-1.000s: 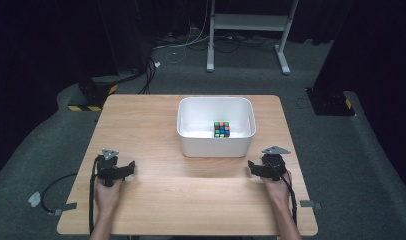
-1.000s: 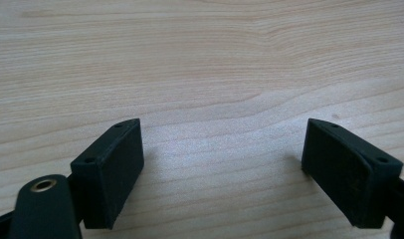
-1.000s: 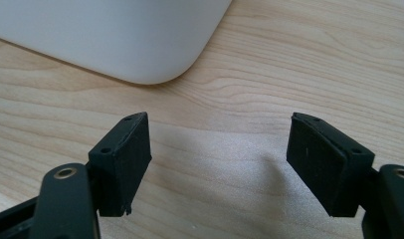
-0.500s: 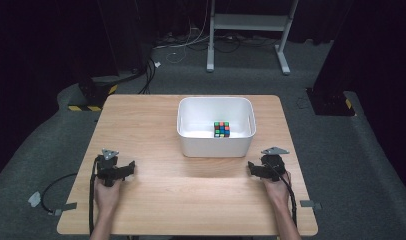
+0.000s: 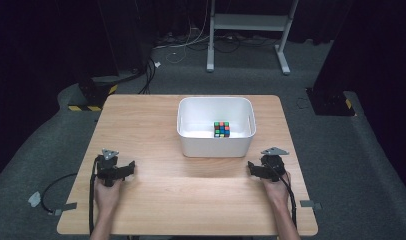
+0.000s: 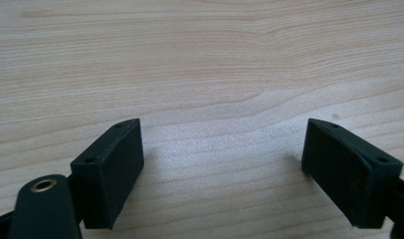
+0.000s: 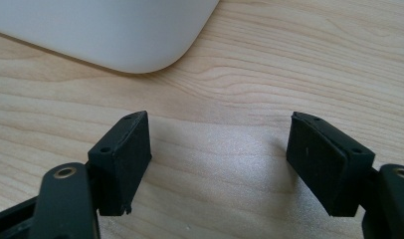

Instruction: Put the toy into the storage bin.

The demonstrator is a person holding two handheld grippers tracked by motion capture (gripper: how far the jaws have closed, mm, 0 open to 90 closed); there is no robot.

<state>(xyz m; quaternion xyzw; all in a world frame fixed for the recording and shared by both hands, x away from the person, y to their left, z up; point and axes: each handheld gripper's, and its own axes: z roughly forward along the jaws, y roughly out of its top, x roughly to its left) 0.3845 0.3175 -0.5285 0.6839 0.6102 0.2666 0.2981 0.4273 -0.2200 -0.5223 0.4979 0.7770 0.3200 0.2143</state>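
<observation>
High view: puzzle cube (image 5: 221,129) inside white tub (image 5: 216,147); left gripper (image 5: 122,170) and right gripper (image 5: 255,169) rest on table (image 5: 191,200), jaws apart, empty.

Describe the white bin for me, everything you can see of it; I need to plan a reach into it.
The white bin is a rectangular open-topped tub with rounded corners and smooth, plastic-looking walls. It stands upright on the wooden table, toward the far middle. Inside, a multicoloured puzzle cube rests on its floor near the front right. Neither gripper touches it; in the right gripper view one rounded corner lies just ahead of the open jaws.
</observation>
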